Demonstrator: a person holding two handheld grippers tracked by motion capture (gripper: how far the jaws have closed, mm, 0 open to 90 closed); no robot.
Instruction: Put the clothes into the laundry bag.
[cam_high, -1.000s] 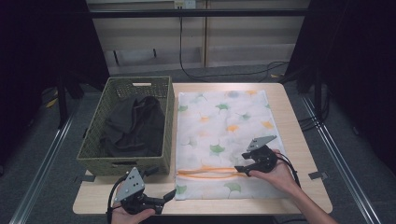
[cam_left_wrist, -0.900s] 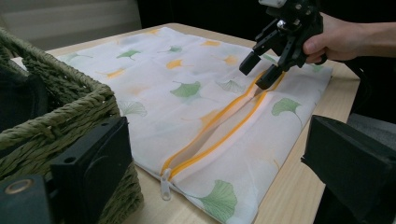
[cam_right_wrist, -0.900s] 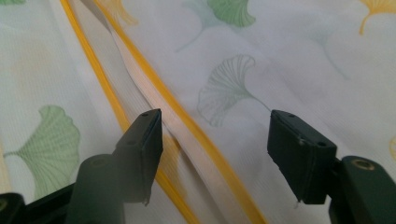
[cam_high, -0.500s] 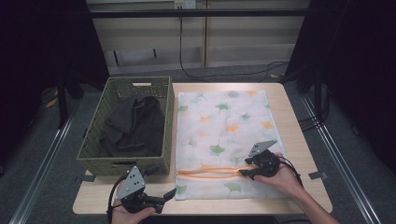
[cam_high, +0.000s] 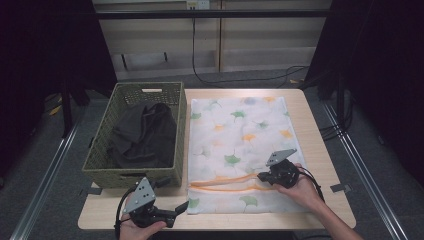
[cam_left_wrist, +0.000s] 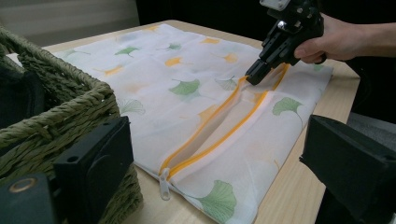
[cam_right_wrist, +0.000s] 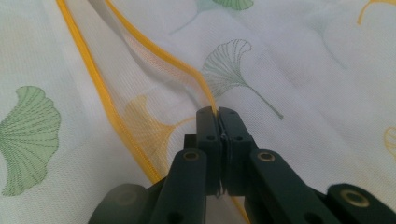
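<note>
A white mesh laundry bag (cam_high: 240, 135) printed with green and orange leaves lies flat on the table. Its orange zipper (cam_high: 225, 184) stands open near the front edge, with the pull (cam_left_wrist: 164, 179) at the left end. My right gripper (cam_high: 260, 176) sits at the zipper's right end. Its jaws have just been closing and now pinch the upper orange edge (cam_right_wrist: 205, 91) of the opening, pads pressed together (cam_right_wrist: 216, 111). From the left gripper view, that gripper (cam_left_wrist: 252, 79) lifts the mesh slightly. My left gripper (cam_high: 182, 206) rests open at the front left, nothing between its jaws (cam_left_wrist: 219, 140).
A woven green basket (cam_high: 100, 170) holding a dark garment (cam_high: 142, 135) stands left of the bag, its corner (cam_left_wrist: 56, 107) close to my left gripper. Bare wood (cam_high: 320, 150) runs along the table's right side and front edge.
The right gripper's jaws went from wide open to shut on the zipper's orange edge. Both hands stayed where they were.
</note>
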